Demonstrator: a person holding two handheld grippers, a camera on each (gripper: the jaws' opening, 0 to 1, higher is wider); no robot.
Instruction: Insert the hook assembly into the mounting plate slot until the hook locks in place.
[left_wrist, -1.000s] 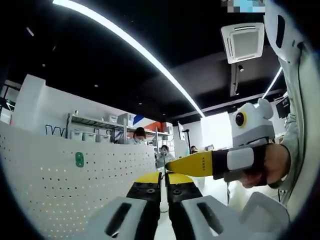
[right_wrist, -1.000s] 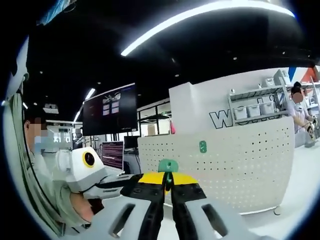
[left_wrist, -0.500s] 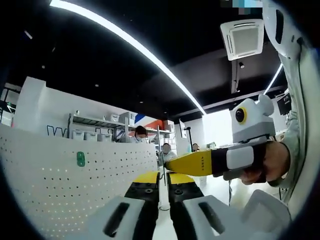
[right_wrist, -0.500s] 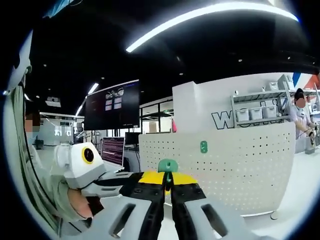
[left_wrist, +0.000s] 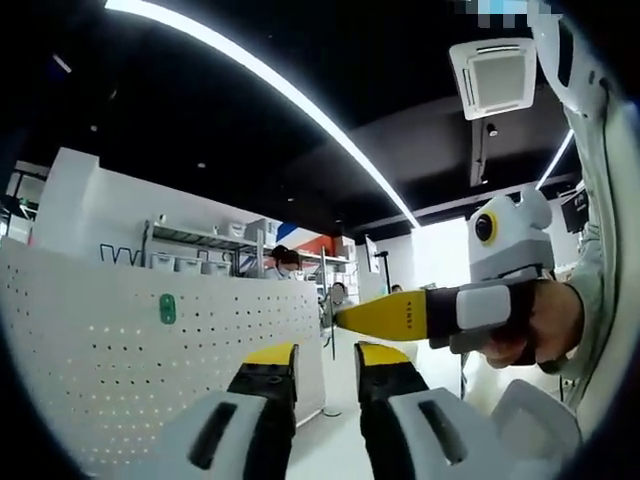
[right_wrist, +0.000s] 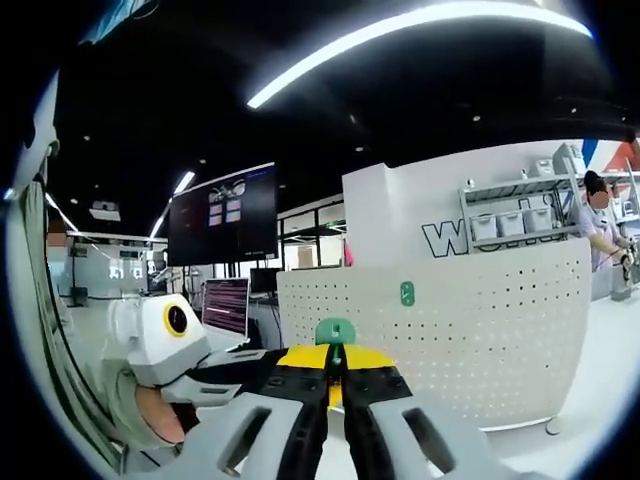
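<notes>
1. A dark-ceilinged workroom with strip lights; a white perforated panel (right_wrist: 470, 330) stands upright, bearing a small green plate (right_wrist: 407, 293) (the mounting plate, it appears), seen also in the left gripper view (left_wrist: 167, 308).

2. The left tool (left_wrist: 325, 372), pressed together half a second ago around a thin pale piece, now has its jaws spread with a clear gap and nothing between them.

3. The right tool (right_wrist: 336, 366) stays pressed together, pinching a green hook (right_wrist: 335, 331) whose rounded top rises just above the yellow tips; in the left gripper view it reaches in from the right (left_wrist: 345, 317), held by a hand (left_wrist: 545, 325).

4. Judgement: the left tool has let go, leaving the hook to the right one; the hook is still apart from the plate, so the insertion is yet to come.
</notes>
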